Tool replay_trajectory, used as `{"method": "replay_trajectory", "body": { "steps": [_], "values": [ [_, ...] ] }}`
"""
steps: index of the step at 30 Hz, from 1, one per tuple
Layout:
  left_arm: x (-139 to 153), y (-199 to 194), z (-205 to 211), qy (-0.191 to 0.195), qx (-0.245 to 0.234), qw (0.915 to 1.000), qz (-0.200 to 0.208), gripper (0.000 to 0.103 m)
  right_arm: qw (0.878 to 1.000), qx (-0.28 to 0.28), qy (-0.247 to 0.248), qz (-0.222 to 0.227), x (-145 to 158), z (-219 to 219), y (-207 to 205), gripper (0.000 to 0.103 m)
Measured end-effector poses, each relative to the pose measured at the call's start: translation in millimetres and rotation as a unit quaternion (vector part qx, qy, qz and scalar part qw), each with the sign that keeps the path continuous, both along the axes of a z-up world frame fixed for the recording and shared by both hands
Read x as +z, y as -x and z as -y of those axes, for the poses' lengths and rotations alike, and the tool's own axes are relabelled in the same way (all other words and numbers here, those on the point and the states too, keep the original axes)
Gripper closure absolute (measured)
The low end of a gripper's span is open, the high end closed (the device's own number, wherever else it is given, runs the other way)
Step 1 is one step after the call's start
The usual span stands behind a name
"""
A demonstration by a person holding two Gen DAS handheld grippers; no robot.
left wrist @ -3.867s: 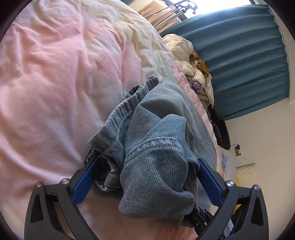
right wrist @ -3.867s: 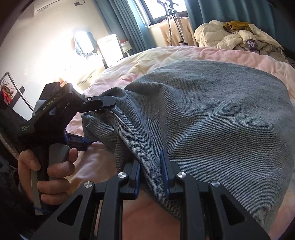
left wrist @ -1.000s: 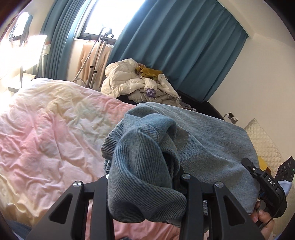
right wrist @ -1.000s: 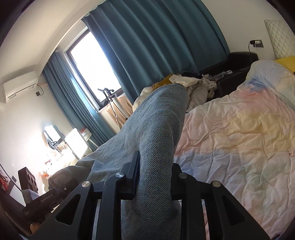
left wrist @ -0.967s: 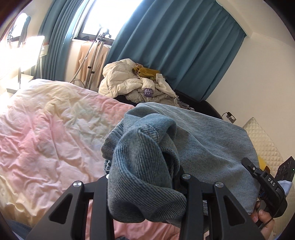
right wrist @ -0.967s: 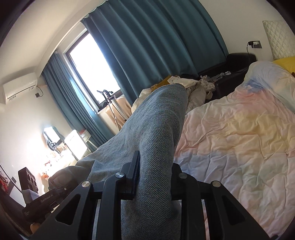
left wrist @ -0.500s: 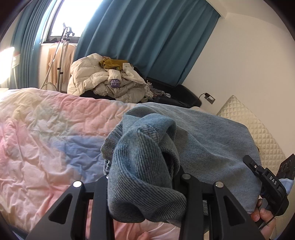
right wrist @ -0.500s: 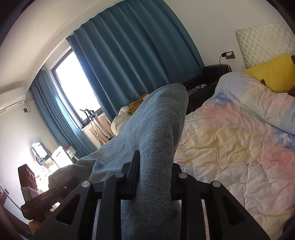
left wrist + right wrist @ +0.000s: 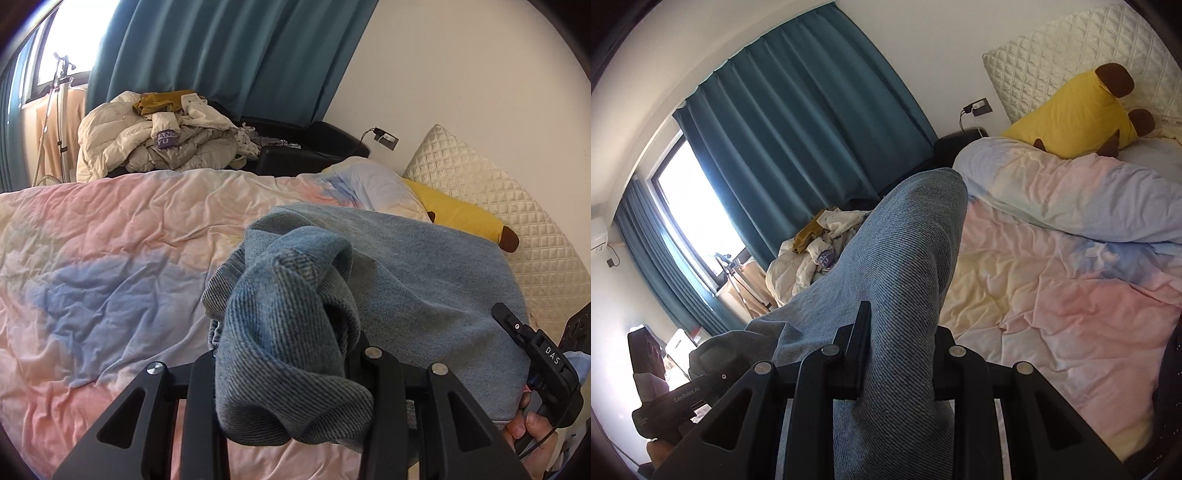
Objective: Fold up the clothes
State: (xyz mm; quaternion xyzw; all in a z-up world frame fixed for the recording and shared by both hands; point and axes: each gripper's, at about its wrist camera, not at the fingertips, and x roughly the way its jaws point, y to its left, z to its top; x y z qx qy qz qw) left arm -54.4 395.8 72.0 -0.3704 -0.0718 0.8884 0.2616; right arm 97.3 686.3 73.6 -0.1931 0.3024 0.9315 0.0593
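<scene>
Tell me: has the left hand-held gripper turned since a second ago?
Yes. The left hand-held gripper, shut on the jeans, has swung right: the clothes pile slid left and the yellow pillow entered view.

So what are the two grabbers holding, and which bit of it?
Both hold the jeans. The left hand-held gripper pinches a bunched-up edge; the right hand-held gripper pinches a smooth fold of them.

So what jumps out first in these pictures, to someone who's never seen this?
The blue jeans fill the foreground, bunched up and clamped in both black grippers, left and right. Behind them spreads a rumpled pink and blue duvet, with a yellow plush toy against the quilted headboard.
</scene>
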Motion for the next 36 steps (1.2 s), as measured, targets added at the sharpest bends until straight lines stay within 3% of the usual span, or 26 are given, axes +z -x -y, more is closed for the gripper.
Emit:
{"method": "replay_trajectory", "body": {
  "steps": [7, 12, 21, 26, 29, 33, 36],
  "values": [
    [-42.8, 23.0, -54.9, 0.017, -0.044, 0.9988, 0.007, 0.069, 0.999, -0.042, 0.013, 0.007, -49.3, -45.4, -2.6, 0.081],
    [-75.9, 36.2, -77.9, 0.017, -0.076, 0.9969, -0.010, 0.069, 0.997, -0.068, 0.023, 0.011, -88.4, -73.0, -3.7, 0.081],
    [-150.6, 63.1, -95.4, 0.050, -0.108, 0.9926, 0.027, 0.067, 0.994, -0.081, 0.042, 0.058, -175.4, -84.0, 1.0, 0.079],
    [-174.7, 68.9, -98.4, 0.057, -0.109, 0.9916, 0.041, 0.063, 0.994, -0.081, 0.052, 0.054, -189.3, -87.6, -0.6, 0.074],
    [-174.8, 68.9, -101.3, 0.064, -0.114, 0.9908, 0.036, 0.060, 0.994, -0.086, 0.038, 0.056, -194.7, -85.6, 1.0, 0.072],
    [-170.5, 67.5, -103.7, 0.081, -0.120, 0.9889, 0.034, 0.058, 0.993, -0.090, 0.056, 0.059, -196.8, -91.3, 0.1, 0.069],
    [-164.2, 66.4, -99.4, 0.085, -0.121, 0.9881, 0.043, 0.057, 0.991, -0.101, 0.045, 0.080, -189.9, -88.2, 1.5, 0.060]
  ]
}}
